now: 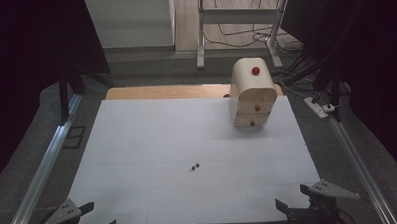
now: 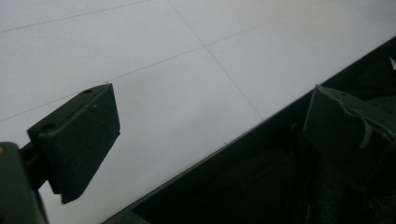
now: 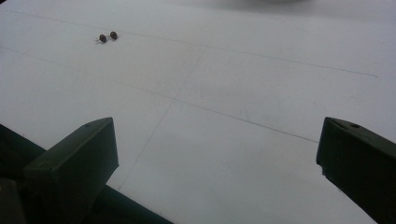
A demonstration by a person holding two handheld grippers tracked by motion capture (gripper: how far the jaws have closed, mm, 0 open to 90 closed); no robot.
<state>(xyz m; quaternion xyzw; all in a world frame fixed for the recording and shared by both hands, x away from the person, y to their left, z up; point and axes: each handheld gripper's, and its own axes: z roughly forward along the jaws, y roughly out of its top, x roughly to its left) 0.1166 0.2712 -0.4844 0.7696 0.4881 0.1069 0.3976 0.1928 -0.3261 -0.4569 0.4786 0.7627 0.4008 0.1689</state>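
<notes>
I had both claws released, and the two small beads point(image 1: 194, 166) lay at eleven o'clock from my right claw point(image 1: 292, 199), nearer it than my left claw point(image 1: 99, 216).

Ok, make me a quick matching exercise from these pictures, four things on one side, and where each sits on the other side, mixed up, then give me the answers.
Things:
1. wooden drawer box
2. two small dark beads
3. left gripper
4. right gripper

Places:
A. near right corner of the white table, jaws wide apart
B. far right of the table, red knobs facing the person
C. near left corner, jaws wide apart
D. out on the middle of the table, side by side

Pairs: 1-B, 2-D, 3-C, 4-A
</notes>
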